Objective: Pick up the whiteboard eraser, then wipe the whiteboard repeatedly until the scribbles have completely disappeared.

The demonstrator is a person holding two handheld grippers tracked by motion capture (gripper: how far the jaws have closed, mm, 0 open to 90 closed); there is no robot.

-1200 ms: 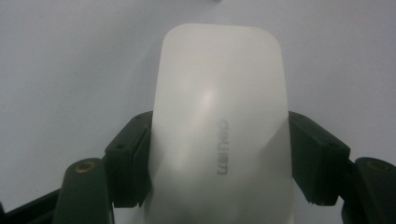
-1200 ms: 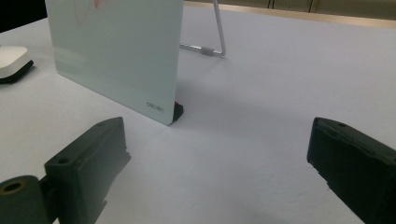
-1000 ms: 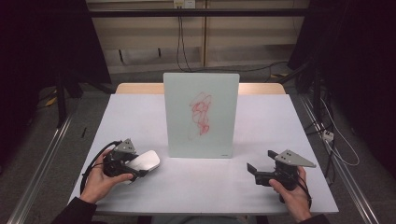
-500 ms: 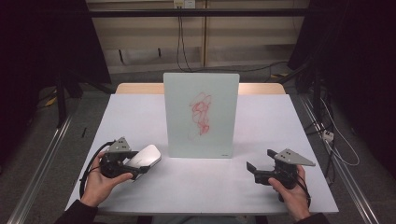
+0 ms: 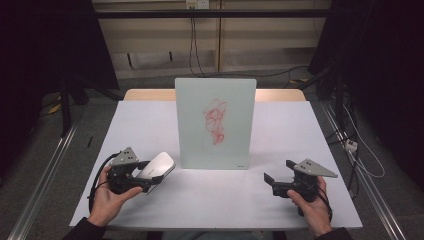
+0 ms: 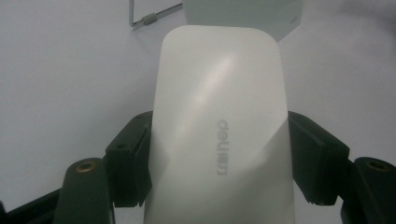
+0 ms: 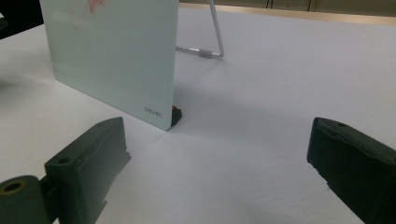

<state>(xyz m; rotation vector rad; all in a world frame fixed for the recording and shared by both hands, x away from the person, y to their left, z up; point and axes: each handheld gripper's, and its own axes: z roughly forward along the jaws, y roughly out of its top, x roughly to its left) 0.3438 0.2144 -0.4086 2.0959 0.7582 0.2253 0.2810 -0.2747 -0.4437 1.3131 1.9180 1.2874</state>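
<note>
Left gripper [image 5: 150, 181] drawn back from whiteboard [image 5: 215, 123], fingers pinching white eraser [image 5: 156, 167], right gripper [image 5: 272, 184] fingers spread.

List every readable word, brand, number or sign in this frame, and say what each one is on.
"deli": grey brand mark on the white eraser clamped in the left gripper; it reads rotated in that view.
"deli": small grey mark at the lower corner of the whiteboard; a tiny blur in the high view.
The red scribble on the board is a doodle, not letters.
No numbers or signs.
</note>
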